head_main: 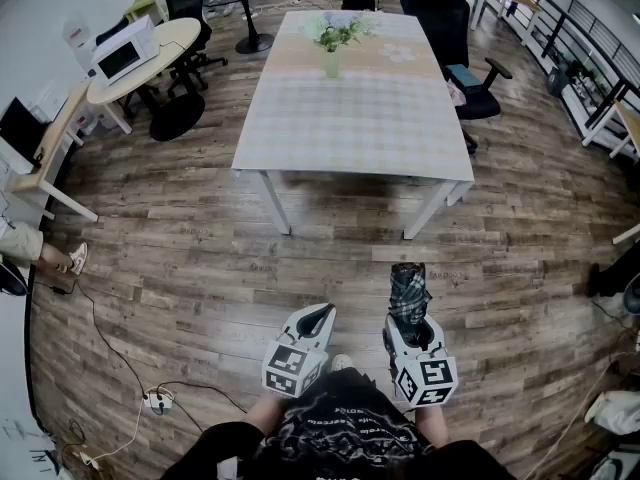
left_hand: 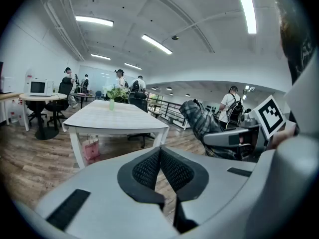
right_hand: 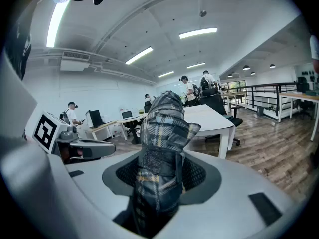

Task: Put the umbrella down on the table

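The wood floor (head_main: 200, 258) fills most of my view from above. Ahead of me stands the long table (head_main: 350, 118) under a pale checked cloth, its near edge well apart from my grippers. To its left is a round table (head_main: 170, 43) with a microwave (head_main: 125, 50) on it, and a black chair (head_main: 470, 73) stands at the long table's right side.

The umbrella (head_main: 408, 293) is folded, dark plaid and strapped shut. It is in the air above the floor, short of the table and not on it. My right gripper (head_main: 410, 320) holds it: in the right gripper view the two pads press on the umbrella (right_hand: 162, 128) from both sides, just below its strap, and the bundle sticks out forward past the jaws, tilted a little up.

My left gripper (head_main: 318, 316) hangs just beside the right one, apart from it. Its pads (left_hand: 149, 168) meet at their tips with nothing between them.

A vase (head_main: 331, 63) with green sprigs stands at the table's far end. A white power strip (head_main: 155, 400) lies on the floor at my left.
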Demonstrator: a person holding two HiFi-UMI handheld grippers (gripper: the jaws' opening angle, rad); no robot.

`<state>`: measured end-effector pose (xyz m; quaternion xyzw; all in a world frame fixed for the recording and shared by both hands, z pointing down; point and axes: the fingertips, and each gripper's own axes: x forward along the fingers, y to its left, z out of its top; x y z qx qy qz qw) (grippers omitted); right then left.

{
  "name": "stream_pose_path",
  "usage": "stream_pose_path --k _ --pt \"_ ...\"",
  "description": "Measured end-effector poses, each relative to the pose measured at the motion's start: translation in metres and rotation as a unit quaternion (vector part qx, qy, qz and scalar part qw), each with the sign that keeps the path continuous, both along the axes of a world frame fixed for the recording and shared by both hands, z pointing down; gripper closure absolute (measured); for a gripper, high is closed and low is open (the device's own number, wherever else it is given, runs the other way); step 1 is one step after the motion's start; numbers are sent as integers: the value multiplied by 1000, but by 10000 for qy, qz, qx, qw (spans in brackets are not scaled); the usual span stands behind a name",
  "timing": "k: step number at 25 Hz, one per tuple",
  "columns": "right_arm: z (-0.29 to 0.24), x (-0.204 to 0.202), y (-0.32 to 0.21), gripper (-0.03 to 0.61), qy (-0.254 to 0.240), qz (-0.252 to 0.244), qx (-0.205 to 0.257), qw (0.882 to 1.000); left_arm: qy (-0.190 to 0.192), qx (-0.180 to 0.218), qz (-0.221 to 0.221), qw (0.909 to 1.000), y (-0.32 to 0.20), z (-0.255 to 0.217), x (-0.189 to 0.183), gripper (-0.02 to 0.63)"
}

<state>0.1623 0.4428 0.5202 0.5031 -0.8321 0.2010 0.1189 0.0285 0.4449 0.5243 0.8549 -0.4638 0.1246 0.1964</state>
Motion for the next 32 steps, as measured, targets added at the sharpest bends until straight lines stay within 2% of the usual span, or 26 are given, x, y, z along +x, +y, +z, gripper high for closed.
stream_pose_path --k 3,7,11,15,18,25,32 --pt "-1 0 21 371 33 44 37 10000 -164 -30 -63 9998 19 0 -6 594" --pt "-1 0 37 371 -50 121 42 9999 -206 127 -41 9997 38 -5 -10 594" --pt "-4 -20 55 371 -59 67 104 9999 -227 181 -115 9995 51 -7 -30 594" --pt "-5 -36 63 370 -175 168 94 9997 -156 288 26 9995 56 -12 -42 594" --pt "-11 -51 61 364 -300 300 172 9989 -114 372 103 9992 53 -17 -60 594" --pt "-19 -94 39 364 -239 572 427 9972 -13 591 168 9981 32 -18 -119 594" --pt "-24 -128 15 360 -190 627 492 9966 18 593 83 9982 6 -19 -165 594"
